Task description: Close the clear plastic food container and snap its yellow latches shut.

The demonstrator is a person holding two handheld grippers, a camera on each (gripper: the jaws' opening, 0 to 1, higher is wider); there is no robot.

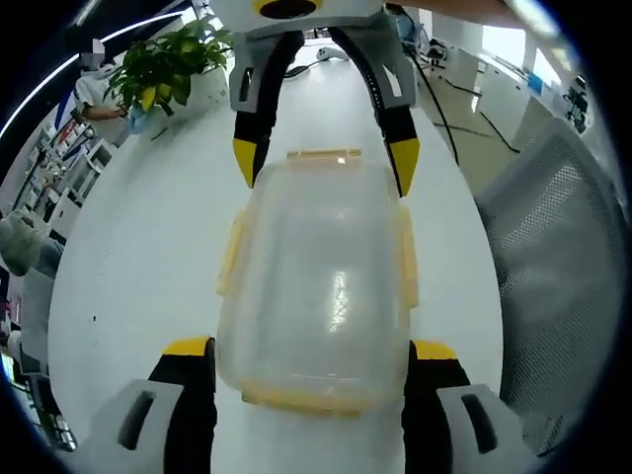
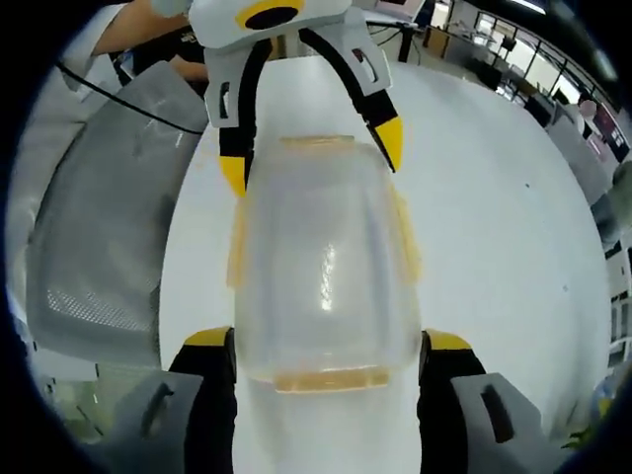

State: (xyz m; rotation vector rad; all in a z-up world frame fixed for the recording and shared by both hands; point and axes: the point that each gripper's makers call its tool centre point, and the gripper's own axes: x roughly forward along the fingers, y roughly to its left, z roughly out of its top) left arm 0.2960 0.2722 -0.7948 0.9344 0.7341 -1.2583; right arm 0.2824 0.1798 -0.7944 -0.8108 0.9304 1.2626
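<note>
Here, container: the clear plastic food container (image 1: 314,286) lies on the white table (image 1: 138,257), lid on, between the two grippers, which face each other from its two short ends.
Latches: pale yellow latches (image 1: 406,259) run along both long sides and both short ends; whether they are snapped down cannot be told.
Left gripper: the left gripper (image 1: 312,360) has its jaws spread wide, one yellow-tipped finger on each side of the container's near end, just beside its corners; contact cannot be told.
Right gripper: the right gripper (image 2: 329,354) is likewise spread wide around the opposite end, its fingers flanking the corners there.
Table position: the container sits toward the table edge next to the chair.
Chair: a grey mesh chair (image 1: 563,267) stands just off that edge.
Plant: a green potted plant (image 1: 168,64) stands at the table's far side, well apart from the container.
Cable: a black cable (image 1: 444,109) trails across the far part of the table.
</note>
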